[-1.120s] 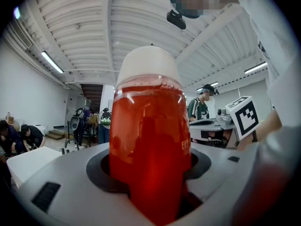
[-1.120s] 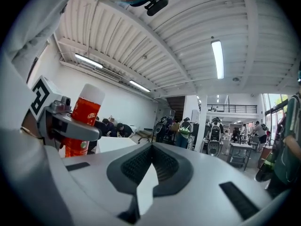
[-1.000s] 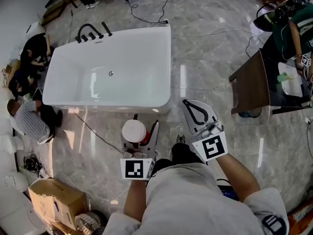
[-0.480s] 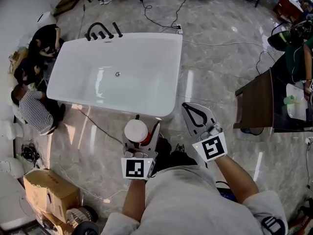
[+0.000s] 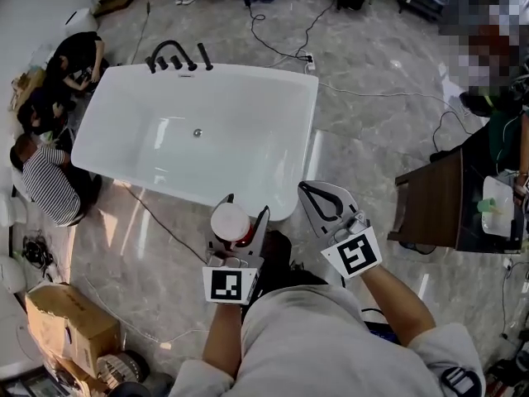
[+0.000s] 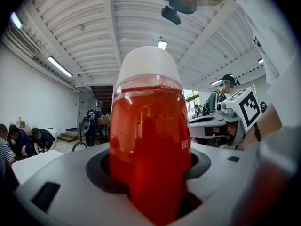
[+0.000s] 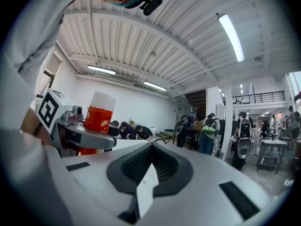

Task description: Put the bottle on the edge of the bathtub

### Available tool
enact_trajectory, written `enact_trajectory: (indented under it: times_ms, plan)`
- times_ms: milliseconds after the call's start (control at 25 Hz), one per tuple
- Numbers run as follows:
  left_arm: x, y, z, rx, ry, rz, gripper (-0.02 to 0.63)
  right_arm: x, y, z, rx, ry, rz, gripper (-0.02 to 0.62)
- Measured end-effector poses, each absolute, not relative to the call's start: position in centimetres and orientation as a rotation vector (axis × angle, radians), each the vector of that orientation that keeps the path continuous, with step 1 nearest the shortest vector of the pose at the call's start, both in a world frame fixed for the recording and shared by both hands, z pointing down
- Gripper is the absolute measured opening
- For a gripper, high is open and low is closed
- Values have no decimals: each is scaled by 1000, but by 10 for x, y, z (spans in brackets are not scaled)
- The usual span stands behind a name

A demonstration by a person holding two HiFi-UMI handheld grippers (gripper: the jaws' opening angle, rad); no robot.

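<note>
Red liquid-filled bottle [image 6: 148,145] was pinched mid-body by left gripper [image 5: 245,209] just short of the bathtub [image 5: 311,122], judged stiff, weighty, slick; right gripper [image 5: 310,188] was pressed together, empty.

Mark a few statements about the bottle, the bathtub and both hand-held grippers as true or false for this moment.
1. The left hand-held gripper grips a red bottle with a white cap. True.
2. The bottle stands on the bathtub rim. False: it is held in the left hand-held gripper, not set down.
3. The right hand-held gripper holds a second bottle. False: its jaws are shut with nothing between them.
4. Black tap fittings sit on the tub's far rim. True.
5. The tub is full of water. False: it looks dry, its drain showing.
</note>
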State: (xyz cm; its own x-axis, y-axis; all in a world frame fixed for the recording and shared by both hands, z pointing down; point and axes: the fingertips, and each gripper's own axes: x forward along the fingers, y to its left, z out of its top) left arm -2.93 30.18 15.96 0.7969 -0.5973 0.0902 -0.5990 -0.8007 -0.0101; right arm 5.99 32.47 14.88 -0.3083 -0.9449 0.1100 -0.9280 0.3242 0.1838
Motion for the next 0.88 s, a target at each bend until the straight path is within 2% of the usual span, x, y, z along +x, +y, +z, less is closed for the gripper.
enact_trajectory:
  times_ms: [880]
  plan:
    - [-51,100,191,2878,-1173,73,291,15,100,157,1387,-2550,-108,6]
